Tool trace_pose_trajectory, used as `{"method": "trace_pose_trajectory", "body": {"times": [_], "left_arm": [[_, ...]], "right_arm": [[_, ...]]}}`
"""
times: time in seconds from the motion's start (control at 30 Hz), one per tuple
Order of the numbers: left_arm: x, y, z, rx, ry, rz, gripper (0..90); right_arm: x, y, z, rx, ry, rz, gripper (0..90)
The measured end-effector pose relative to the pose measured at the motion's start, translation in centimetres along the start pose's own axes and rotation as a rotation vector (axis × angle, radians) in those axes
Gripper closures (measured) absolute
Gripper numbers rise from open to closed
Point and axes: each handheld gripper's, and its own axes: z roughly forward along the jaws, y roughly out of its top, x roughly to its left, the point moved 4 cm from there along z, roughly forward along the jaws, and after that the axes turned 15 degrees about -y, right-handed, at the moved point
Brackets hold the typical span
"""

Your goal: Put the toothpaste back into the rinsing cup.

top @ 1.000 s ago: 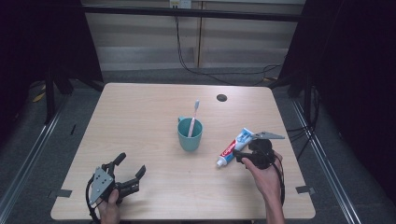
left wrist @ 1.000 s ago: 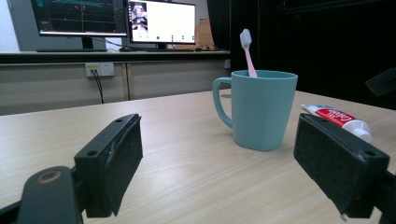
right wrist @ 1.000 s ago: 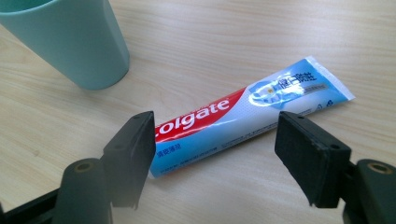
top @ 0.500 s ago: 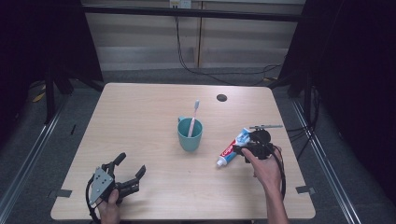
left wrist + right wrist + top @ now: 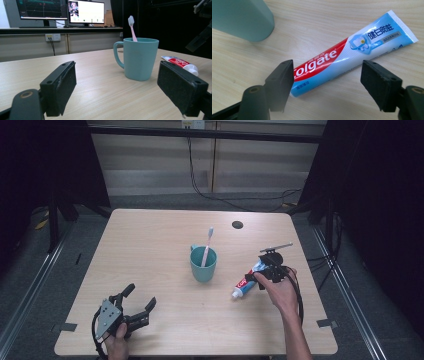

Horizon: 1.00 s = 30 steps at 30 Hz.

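Observation:
A teal mug [image 5: 203, 265] stands mid-table with a pink toothbrush [image 5: 207, 245] upright in it. To its right a red, white and blue toothpaste tube [image 5: 246, 281] lies flat on the wood. My right gripper [image 5: 270, 269] hovers over the tube's flat end. In the right gripper view its jaws [image 5: 328, 70] straddle the tube [image 5: 352, 52] without pressing on it; they have just been opening. My left gripper [image 5: 141, 297] rests open at the near left corner, aimed at the mug [image 5: 138, 58], toothbrush [image 5: 132, 27] and tube [image 5: 180, 63], with nothing between its pads [image 5: 117, 75].
The wooden table [image 5: 150, 245] has a small black round hole [image 5: 237, 224] near its far edge. Dark frame posts and cables stand around it. Monitors [image 5: 60, 10] sit on a ledge behind. The mug's base [image 5: 242, 18] is close to the tube's cap end.
My right hand has carried its gripper a little toward the far side along the tube, and its jaws stand wider. The tube stays on the table. The left gripper has not moved.

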Motion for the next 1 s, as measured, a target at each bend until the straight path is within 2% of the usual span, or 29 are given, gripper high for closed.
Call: {"method": "trace_pose_trajectory", "body": {"times": [0.2, 0.4, 0.73, 1.0], "left_arm": [[0.0, 0.0, 0.0, 0.0, -0.001, 0.0, 15.6], [0.0, 0.0, 0.0, 0.001, -0.005, 0.001, 15.6], [0.0, 0.0, 0.0, 0.001, -0.006, 0.002, 15.6], [0.0, 0.0, 0.0, 0.001, -0.008, 0.002, 15.6]], "right_arm": [[0.0, 0.7, 0.5, 0.038, -0.016, 0.012, 22.0], [0.1, 0.6, 1.5, 0.092, -0.025, 0.008, 19.3], [0.1, 0.5, 2.7, 0.138, -0.05, 0.015, 19.8], [0.1, 0.4, 3.8, 0.165, -0.038, 0.042, 17.5]]}}
